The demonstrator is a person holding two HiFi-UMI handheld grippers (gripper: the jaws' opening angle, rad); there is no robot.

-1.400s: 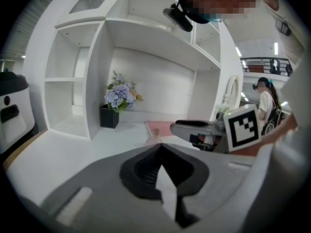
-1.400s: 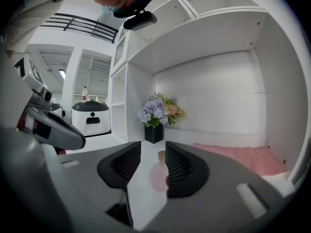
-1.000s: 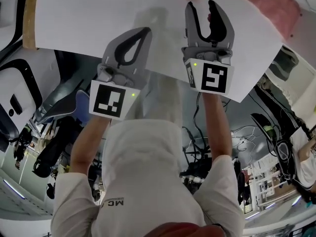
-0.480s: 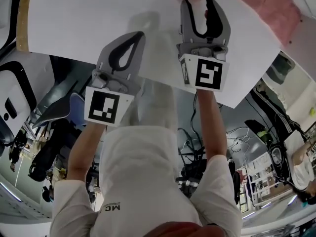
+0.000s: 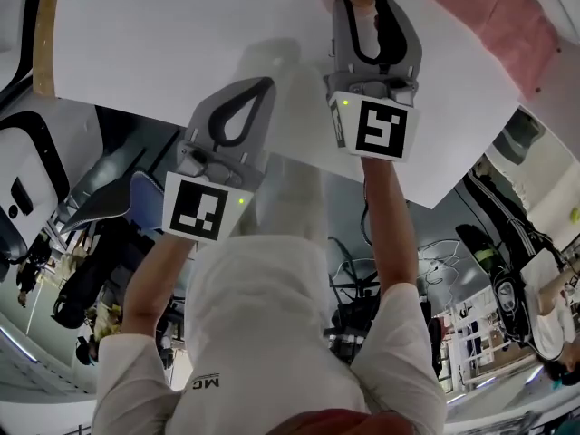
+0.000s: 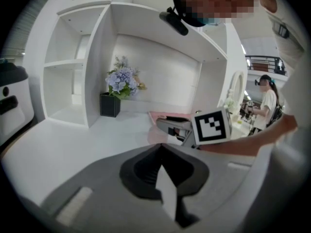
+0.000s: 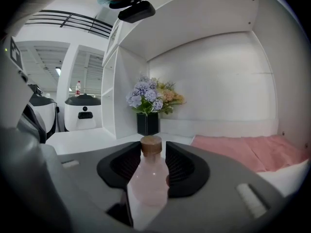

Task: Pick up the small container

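Jaws of the left gripper (image 6: 162, 145) meet at their tips with nothing between them; it hangs above the near part of the white table (image 6: 73, 140). The right gripper (image 7: 153, 148) is further forward, and its jaws are apart, one on each side of the small container (image 7: 148, 184), a pale pink translucent bottle. The bottle stands upright between them on the table, long axis vertical, and its brown cap (image 7: 151, 145) points straight up, level with the jaw tips. The ribbed pads sit close beside the neck; I cannot tell whether they touch it. Beyond the bottle, to the right, a pink cloth (image 7: 243, 152) lies flat on the table. Further back, a black vase of purple and yellow flowers (image 7: 148, 115) stands by the white shelf unit (image 7: 124, 81).
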